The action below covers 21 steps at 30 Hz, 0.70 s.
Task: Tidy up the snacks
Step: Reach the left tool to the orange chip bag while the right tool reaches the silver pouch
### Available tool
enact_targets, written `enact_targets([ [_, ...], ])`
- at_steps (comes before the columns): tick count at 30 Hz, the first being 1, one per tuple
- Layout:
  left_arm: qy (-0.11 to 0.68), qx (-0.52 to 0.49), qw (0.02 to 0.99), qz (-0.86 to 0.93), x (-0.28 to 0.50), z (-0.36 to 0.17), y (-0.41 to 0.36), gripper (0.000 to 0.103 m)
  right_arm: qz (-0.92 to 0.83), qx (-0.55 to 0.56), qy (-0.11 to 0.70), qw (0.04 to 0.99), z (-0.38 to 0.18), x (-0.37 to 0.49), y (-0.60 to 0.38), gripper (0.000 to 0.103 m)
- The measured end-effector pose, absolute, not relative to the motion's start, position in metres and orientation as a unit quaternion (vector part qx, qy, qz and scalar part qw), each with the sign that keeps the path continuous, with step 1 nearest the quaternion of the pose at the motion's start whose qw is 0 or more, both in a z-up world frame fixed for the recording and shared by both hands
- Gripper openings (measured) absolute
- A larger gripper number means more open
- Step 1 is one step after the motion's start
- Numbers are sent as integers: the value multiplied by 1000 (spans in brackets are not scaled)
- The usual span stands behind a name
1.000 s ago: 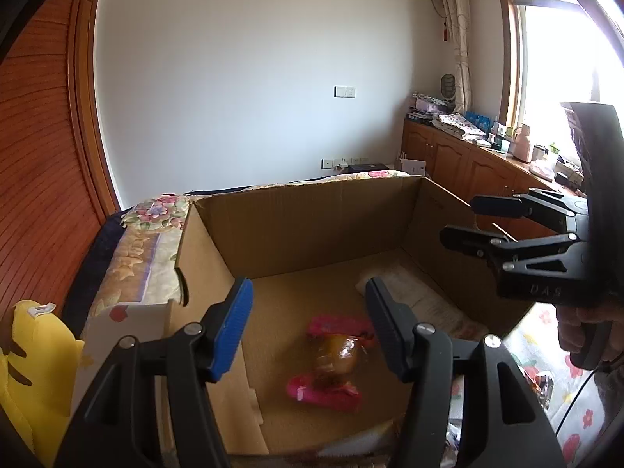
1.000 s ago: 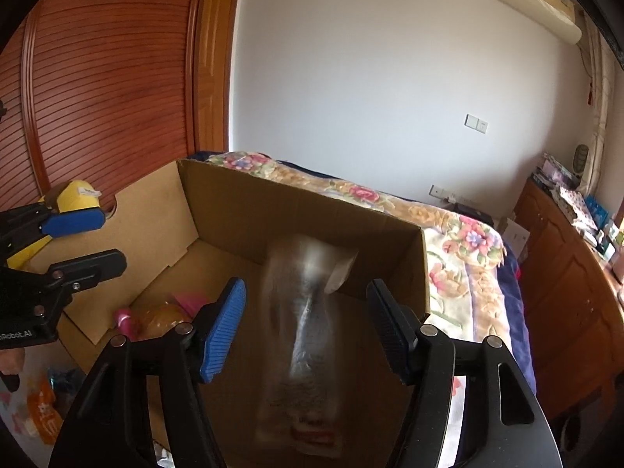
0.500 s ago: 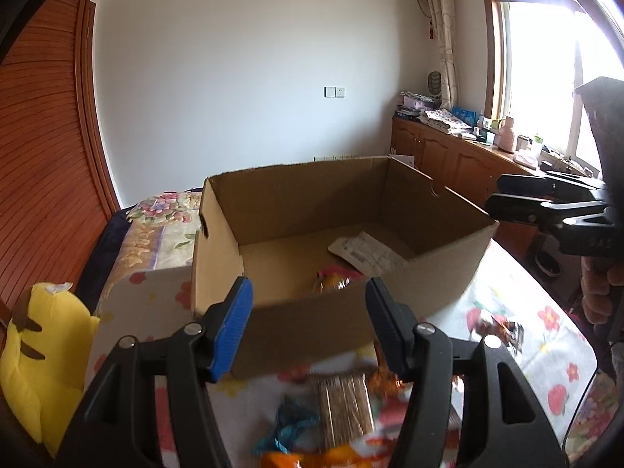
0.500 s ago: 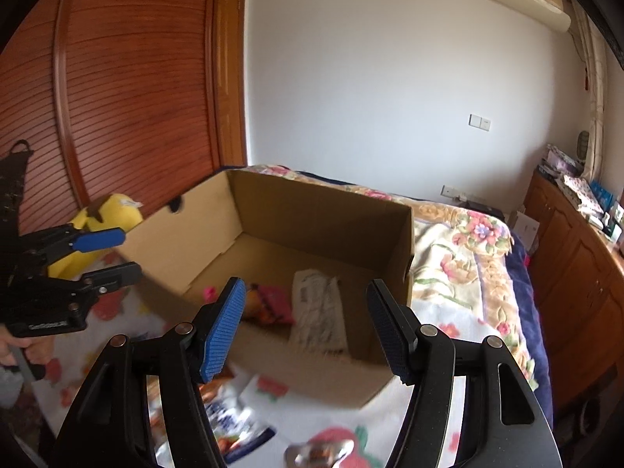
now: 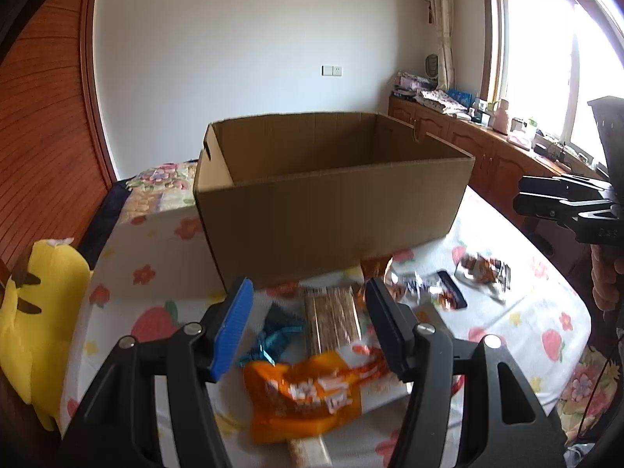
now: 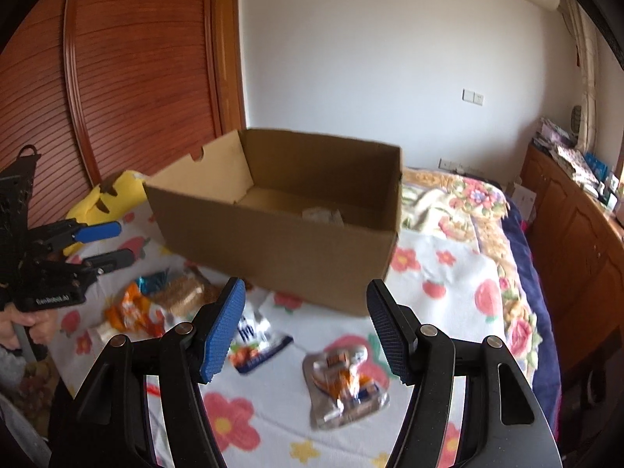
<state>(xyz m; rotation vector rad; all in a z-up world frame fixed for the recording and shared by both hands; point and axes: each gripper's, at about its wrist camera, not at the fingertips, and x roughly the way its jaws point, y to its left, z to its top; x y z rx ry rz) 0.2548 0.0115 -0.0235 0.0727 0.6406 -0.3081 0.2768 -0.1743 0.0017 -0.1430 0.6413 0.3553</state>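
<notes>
Both hand-held grippers have pulled back from over the cardboard box (image 5: 331,210) since a second ago: then I looked down into it, now its front wall fills the middle of both views and the loose snacks lie in front. The box sits on the flowered cloth (image 6: 440,273) of the worktop; from the right wrist view I make out a pale packet (image 6: 321,214) inside, the rest of its floor hidden. Outside, near the left hand-held gripper (image 5: 308,321): an orange bag (image 5: 312,394) closest, a clear-wrapped bar pack (image 5: 331,318) just beyond it, a teal wrapper (image 5: 275,335) beside that. Near the right hand-held gripper (image 6: 304,327): a silver pouch (image 6: 343,382) lying between the fingers' lines, a blue-and-white packet (image 6: 253,341) to its left. Both sets of jaws stand wide apart, nothing held. Step in hand, as I read it: between drops, lining up the next pick. Next move calls for lowering each gripper over a packet, the bar pack for the left and the silver pouch for the right, closing on a flat crinkly edge without pinching the cloth. A yellow plush (image 5: 35,312) sits off to the left, out of the way.
</notes>
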Motion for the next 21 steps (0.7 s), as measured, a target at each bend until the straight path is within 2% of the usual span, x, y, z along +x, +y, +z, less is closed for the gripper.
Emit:
enact_targets([
  [21, 354, 41, 921, -155, 234, -65, 12, 61, 157, -84, 414, 893, -91, 287, -202, 67],
])
